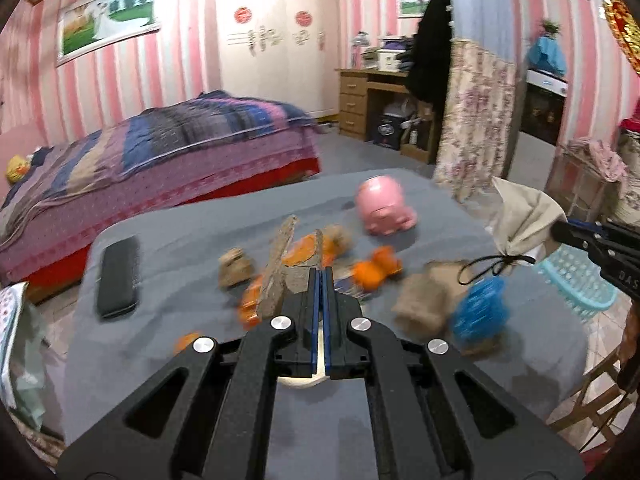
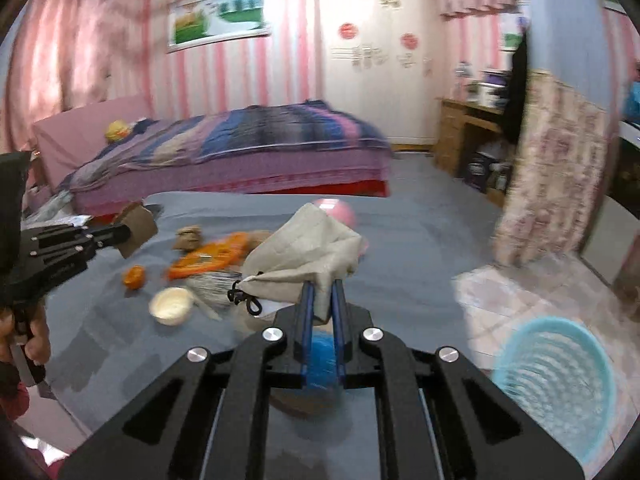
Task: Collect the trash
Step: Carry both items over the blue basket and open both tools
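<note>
My left gripper [image 1: 321, 276] is shut on a flat brown cardboard piece [image 1: 280, 264] and holds it above the grey table [image 1: 200, 216]; it also shows in the right wrist view [image 2: 138, 226]. My right gripper [image 2: 323, 290] is shut on a beige drawstring cloth bag [image 2: 304, 252], lifted over the table's right side; the bag shows in the left wrist view [image 1: 524, 216]. On the table lie an orange wrapper [image 2: 208, 258], orange peel [image 2: 134, 276], crumpled brown paper [image 2: 188, 238], a blue mesh item [image 1: 480, 312] and a white cup [image 2: 172, 304].
A light-blue plastic basket [image 2: 560, 384] stands on the tiled floor right of the table. A pink octopus toy [image 1: 384, 206] and a black case [image 1: 118, 278] lie on the table. A bed [image 1: 160, 148] is behind; a floral curtain [image 1: 472, 120] hangs at the right.
</note>
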`<action>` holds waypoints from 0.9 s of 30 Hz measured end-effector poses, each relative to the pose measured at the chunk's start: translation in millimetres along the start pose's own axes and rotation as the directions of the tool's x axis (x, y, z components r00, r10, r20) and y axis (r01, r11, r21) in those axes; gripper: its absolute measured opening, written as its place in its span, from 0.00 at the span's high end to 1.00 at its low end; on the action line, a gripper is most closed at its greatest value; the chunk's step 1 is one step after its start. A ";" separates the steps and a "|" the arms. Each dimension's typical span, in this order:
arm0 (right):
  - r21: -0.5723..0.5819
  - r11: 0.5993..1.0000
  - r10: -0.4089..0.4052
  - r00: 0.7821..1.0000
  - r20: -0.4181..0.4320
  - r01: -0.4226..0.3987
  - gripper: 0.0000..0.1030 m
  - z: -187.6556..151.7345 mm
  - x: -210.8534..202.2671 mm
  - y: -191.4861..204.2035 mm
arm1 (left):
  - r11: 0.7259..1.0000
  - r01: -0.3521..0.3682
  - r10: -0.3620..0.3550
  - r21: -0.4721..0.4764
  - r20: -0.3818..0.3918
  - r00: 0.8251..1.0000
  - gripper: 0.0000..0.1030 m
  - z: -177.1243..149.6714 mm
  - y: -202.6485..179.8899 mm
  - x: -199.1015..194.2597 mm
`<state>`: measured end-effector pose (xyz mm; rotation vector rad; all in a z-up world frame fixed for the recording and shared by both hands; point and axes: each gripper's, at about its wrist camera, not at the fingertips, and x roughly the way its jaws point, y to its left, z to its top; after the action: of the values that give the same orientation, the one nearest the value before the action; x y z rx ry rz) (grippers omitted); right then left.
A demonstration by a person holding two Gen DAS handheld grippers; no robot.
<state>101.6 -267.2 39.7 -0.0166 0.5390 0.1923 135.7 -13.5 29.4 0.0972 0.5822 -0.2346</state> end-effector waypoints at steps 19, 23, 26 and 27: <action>0.228 0.868 -0.435 0.897 -0.080 0.441 0.91 -82.6 -88.1 -200.8 | 0.898 0.393 -0.398 0.196 -0.015 0.917 1.00 33.3 -263.8 45.2; 0.260 0.839 -0.466 0.878 -0.106 0.477 0.91 -101.2 -88.5 -226.4 | 0.869 0.445 -0.442 0.215 -0.063 0.895 1.00 19.1 -301.8 68.5; 0.287 0.823 -0.476 0.871 -0.119 0.489 0.91 -113.6 -87.7 -242.1 | 0.854 0.471 -0.465 0.221 -0.085 0.881 1.00 12.7 -321.3 84.1; 0.297 0.818 -0.479 0.869 -0.123 0.492 0.91 -117.8 -87.1 -247.0 | 0.850 0.478 -0.470 0.222 -0.091 0.878 1.00 12.4 -329.7 89.0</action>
<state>14.4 -532.9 -25.4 0.1586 0.5870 -0.4030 133.0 -351.9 -17.8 0.1899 0.6034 -0.7906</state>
